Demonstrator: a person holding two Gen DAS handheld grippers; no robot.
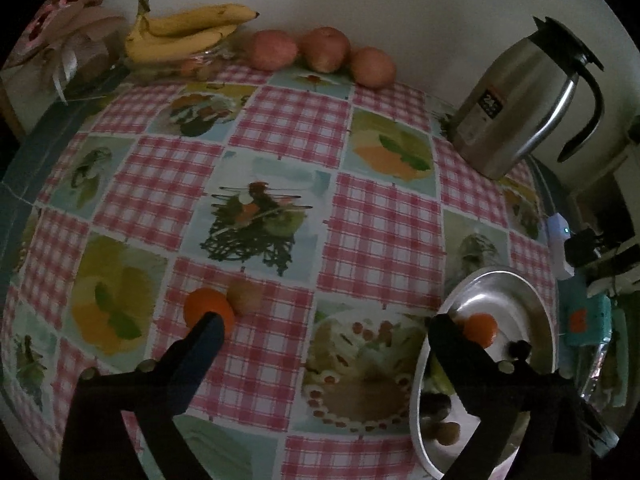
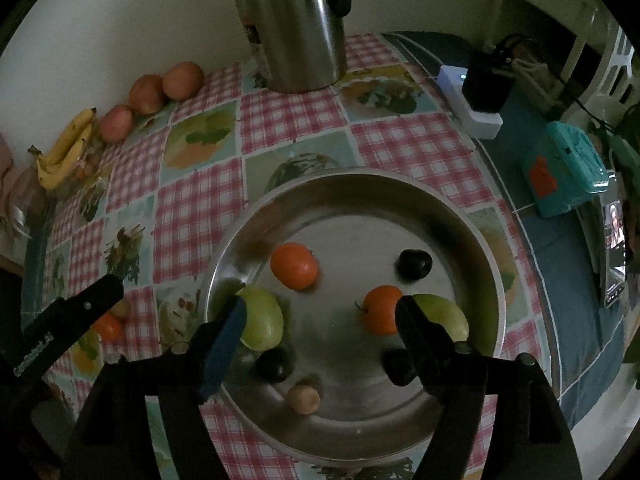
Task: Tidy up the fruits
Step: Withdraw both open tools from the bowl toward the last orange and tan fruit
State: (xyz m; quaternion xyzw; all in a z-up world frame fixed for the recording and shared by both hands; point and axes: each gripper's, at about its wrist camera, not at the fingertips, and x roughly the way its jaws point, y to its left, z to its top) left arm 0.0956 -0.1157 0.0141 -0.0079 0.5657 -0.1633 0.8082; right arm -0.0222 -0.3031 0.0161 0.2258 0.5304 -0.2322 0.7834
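Black jaws of the left hand-held gripper fill the bottom of the left wrist view, spread wide apart with nothing between them but checked cloth. Off its left tip, at lower left of that frame, an orange fruit lies on the bench touching a small brown fruit; neither is in the metal bowl yet.

The right hand-held gripper hangs over the bowl with its jaws also apart and empty. Inside the bowl lie two more orange fruits, two green ones, some dark plums and another small brown one, all loose on bare steel. Bananas and three reddish apples sit along the wall at the top of the left view, well apart from the bowl, and a steel jug stands at upper right.

My judgement: the pair on the bench is next. Because the two touch, a jaw coming down between them could nudge the brown one into a roll toward the edge. Round fruit dropped from height into the slick bowl would likely scatter what is there. With light this dim, the plums are easy to misjudge.
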